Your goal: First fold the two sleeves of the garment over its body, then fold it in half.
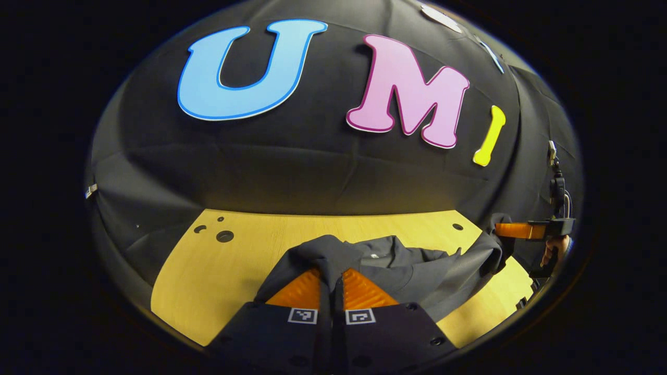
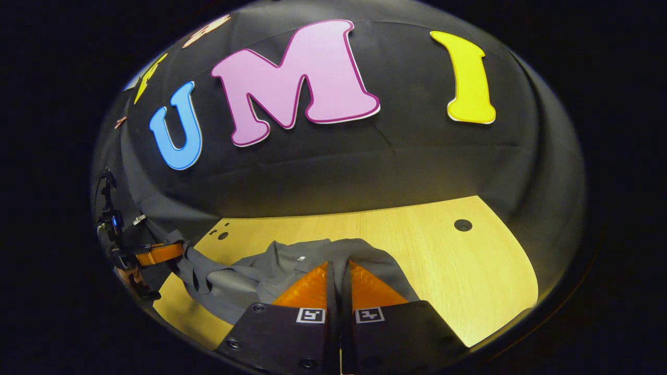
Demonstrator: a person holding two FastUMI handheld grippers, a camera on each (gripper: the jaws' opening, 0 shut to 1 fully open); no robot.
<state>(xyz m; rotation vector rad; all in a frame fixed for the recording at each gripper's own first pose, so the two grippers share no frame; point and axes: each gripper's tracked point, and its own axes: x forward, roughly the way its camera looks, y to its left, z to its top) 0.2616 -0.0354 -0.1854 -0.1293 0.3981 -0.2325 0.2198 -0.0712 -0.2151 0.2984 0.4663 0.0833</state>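
A dark grey garment [image 1: 417, 276] lies bunched across the wooden table [image 1: 219, 276], with a small tag showing near its collar. My left gripper [image 1: 332, 278] is shut on a raised fold of the cloth at its near left side. Farther right in the left gripper view, my right gripper [image 1: 513, 230] pinches the garment's other end and holds it slightly off the table. In the right gripper view, the right gripper [image 2: 338, 273] is shut on the garment [image 2: 245, 284], and the left gripper [image 2: 161, 253] grips the cloth at the far left.
The table has round holes near its back left [image 1: 224, 236] and back right [image 2: 462, 225]. The black booth wall rises just behind the table's far edge. A hand [image 1: 555, 247] holds the right gripper past the table's right edge. Bare wood [image 2: 458, 271] stretches right of the garment.
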